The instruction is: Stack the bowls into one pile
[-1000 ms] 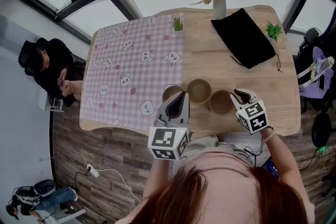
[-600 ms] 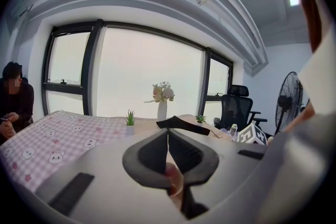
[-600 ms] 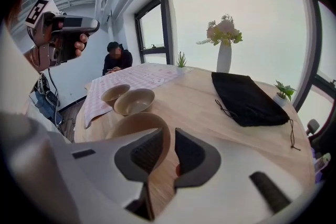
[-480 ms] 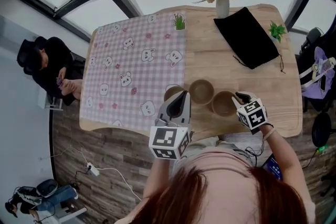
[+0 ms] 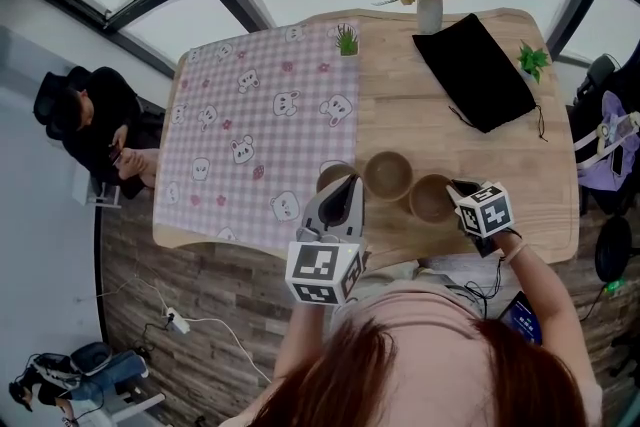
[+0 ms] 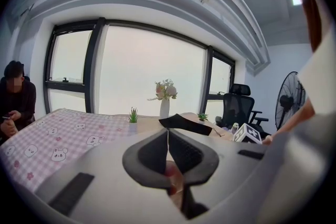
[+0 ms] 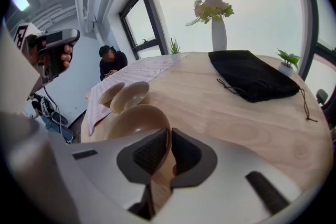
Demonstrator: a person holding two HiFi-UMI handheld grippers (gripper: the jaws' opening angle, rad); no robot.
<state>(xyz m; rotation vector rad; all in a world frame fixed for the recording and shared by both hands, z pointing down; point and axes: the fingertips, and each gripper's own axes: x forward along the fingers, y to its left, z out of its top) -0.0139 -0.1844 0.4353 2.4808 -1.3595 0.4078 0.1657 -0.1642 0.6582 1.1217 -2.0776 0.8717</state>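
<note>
Three tan bowls stand in a row near the table's front edge. The left bowl (image 5: 328, 175) lies on the cloth's edge, half hidden under my left gripper (image 5: 350, 185). The middle bowl (image 5: 387, 175) stands free. My right gripper (image 5: 459, 188) is shut on the near rim of the right bowl (image 5: 432, 199). In the right gripper view that rim runs between the pads of the right gripper (image 7: 168, 147); the right bowl (image 7: 134, 122) sits nearest, the middle bowl (image 7: 128, 96) and left bowl (image 7: 110, 92) beyond. The left gripper (image 6: 168, 148) is shut, holding nothing.
A pink checked cloth (image 5: 255, 140) covers the table's left half. A black pouch (image 5: 475, 73), a vase of flowers (image 5: 428, 10) and two small plants (image 5: 347, 40) (image 5: 531, 62) stand at the back. A person (image 5: 85, 130) sits left of the table.
My right gripper has come in on the right bowl's rim and shut on it. The left gripper has stayed over the left bowl.
</note>
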